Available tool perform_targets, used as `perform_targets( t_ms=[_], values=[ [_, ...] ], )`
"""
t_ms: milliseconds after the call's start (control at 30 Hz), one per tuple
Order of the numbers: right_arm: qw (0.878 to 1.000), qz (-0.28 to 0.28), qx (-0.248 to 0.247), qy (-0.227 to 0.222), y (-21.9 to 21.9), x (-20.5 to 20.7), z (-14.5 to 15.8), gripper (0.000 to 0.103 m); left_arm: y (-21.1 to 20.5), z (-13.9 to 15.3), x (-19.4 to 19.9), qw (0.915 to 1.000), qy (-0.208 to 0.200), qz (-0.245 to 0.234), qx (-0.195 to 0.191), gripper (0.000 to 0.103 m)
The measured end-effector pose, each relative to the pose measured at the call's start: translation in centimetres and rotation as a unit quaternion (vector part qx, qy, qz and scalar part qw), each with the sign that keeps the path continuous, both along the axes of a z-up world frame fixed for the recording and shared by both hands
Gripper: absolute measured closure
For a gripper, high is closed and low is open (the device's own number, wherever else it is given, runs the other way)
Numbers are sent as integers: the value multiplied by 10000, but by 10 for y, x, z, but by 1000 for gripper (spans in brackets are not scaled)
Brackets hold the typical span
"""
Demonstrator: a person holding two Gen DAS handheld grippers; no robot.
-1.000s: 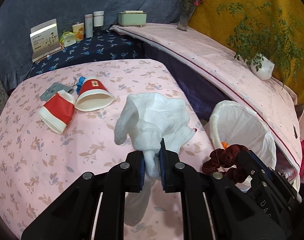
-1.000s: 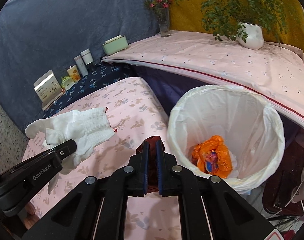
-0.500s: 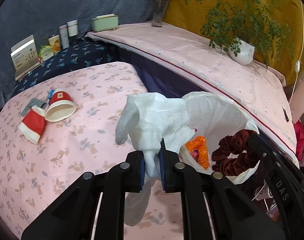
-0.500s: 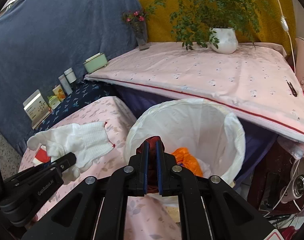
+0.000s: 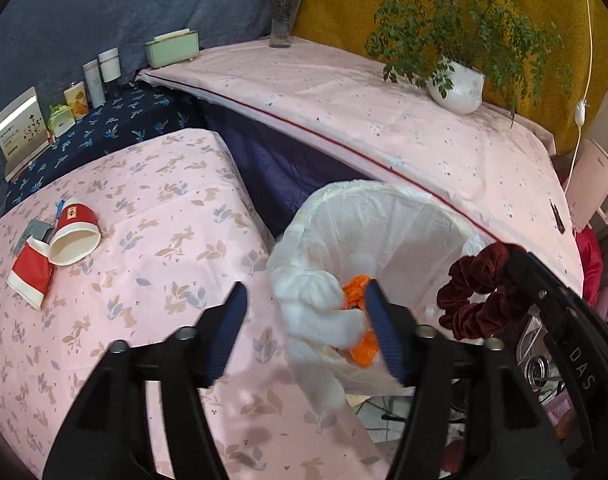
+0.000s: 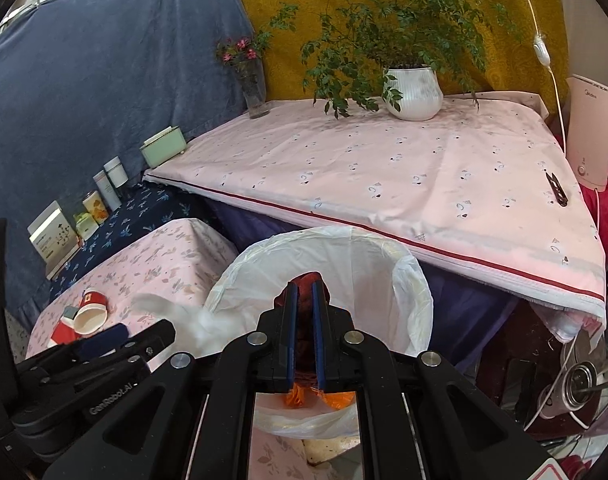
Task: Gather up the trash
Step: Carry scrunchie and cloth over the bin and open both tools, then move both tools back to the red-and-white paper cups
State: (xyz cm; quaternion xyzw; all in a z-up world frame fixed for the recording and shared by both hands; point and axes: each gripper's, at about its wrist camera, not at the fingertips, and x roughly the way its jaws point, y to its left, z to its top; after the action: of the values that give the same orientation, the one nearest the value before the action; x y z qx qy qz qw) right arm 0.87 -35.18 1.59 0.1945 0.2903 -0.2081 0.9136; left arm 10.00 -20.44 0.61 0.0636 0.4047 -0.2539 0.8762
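Observation:
My left gripper (image 5: 306, 320) is open above the near rim of the white-lined trash bin (image 5: 404, 208). The white glove (image 5: 320, 312) hangs loose between its spread fingers, blurred, over the bin beside orange trash (image 5: 356, 288). My right gripper (image 6: 302, 336) is shut on a dark red scrunchie (image 6: 304, 280) and holds it over the bin (image 6: 416, 292); the scrunchie also shows in the left wrist view (image 5: 480, 292). Two red paper cups (image 5: 73, 232) lie on the pink floral table (image 5: 163, 240) at the left.
A higher pink-covered table (image 5: 384, 120) stands behind the bin with a potted plant (image 5: 458, 84) and a flower vase (image 5: 281, 28). Boxes and jars (image 5: 91, 84) line a dark blue shelf at the back left. A white appliance (image 6: 592, 132) stands at the right.
My left gripper has opened and let go of the white glove, which now drops at the bin. Both grippers have moved right, over the bin.

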Motion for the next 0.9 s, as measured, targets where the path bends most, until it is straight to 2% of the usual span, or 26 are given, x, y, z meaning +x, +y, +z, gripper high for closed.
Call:
perform_targets(
  t_ms=[233, 700, 800, 900],
  values=[
    [10000, 54, 29, 51, 1, 6, -6, 96, 2, 0, 3, 10000, -13, -23, -1, 42],
    [9996, 238, 9, 162, 14, 24, -12, 95, 22, -7, 11, 9997, 38, 225, 2, 42],
    [9996, 208, -25, 171, 18, 28, -12, 91, 27, -9, 13, 9996, 52, 282, 0, 40],
    [9996, 195, -56, 178, 20, 30, -11, 83, 33, -9, 16, 9992, 42, 393, -34, 32]
  ],
)
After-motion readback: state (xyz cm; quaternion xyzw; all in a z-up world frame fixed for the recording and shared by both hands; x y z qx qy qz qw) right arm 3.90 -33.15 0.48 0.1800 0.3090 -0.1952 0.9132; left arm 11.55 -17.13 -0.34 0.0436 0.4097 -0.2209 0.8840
